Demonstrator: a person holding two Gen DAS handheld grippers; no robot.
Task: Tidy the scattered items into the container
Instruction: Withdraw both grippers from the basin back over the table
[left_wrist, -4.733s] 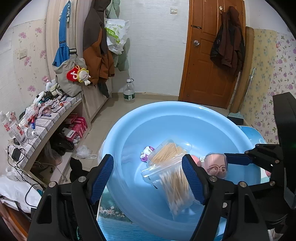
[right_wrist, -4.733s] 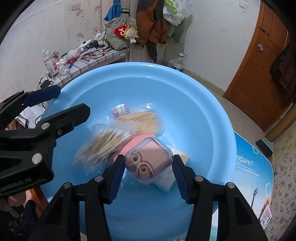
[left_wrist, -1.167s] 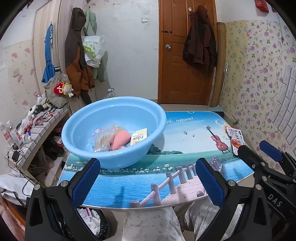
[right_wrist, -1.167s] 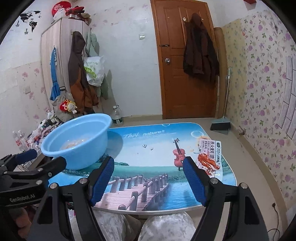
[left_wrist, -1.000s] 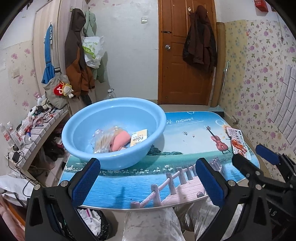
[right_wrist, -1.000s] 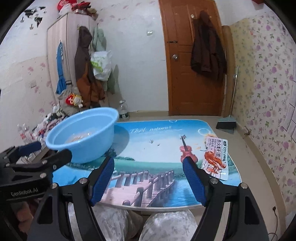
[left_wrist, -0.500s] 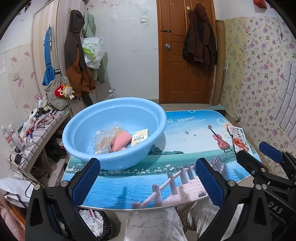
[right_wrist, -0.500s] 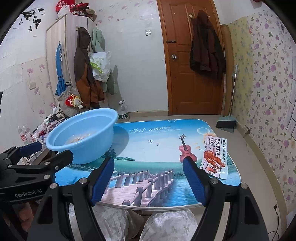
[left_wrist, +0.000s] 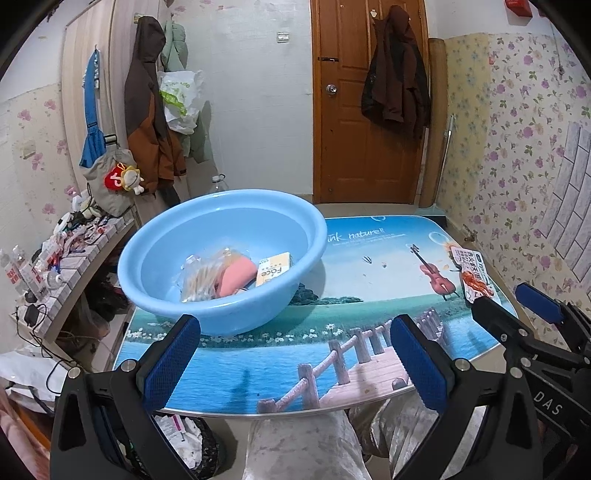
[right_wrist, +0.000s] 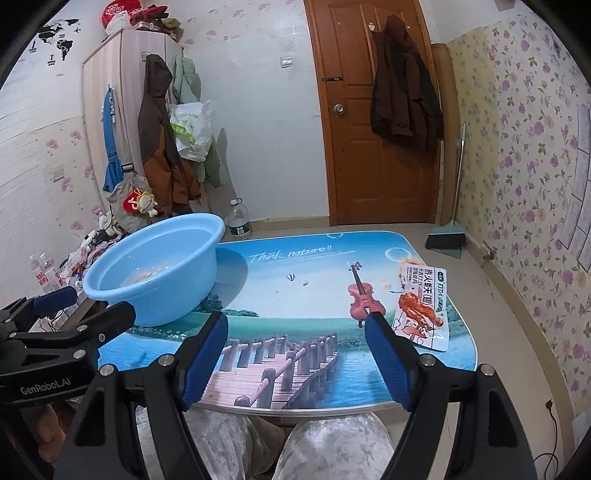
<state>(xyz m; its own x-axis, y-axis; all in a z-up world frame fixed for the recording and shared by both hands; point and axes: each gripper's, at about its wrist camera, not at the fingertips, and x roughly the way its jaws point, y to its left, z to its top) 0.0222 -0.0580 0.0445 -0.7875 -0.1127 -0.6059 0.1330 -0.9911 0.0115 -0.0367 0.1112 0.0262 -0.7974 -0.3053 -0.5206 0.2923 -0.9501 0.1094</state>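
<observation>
Basin (left_wrist: 155, 258), light blue, sits on counter (left_wrist: 351, 280) at its far-left corner. Inside basin: clear bag of cotton swabs (left_wrist: 199, 280), pink item (left_wrist: 238, 275) just right of it, yellow box (left_wrist: 274, 268) touching pink item's right side. Snack packet (right_wrist: 423, 306) lies well right of basin, near counter's right edge. Left claw (left_wrist: 295, 354) spread wide w/ nothing between pads; right claw (right_wrist: 297, 354) also spread, empty. Both hang at counter's near edge, apart from basin.
</observation>
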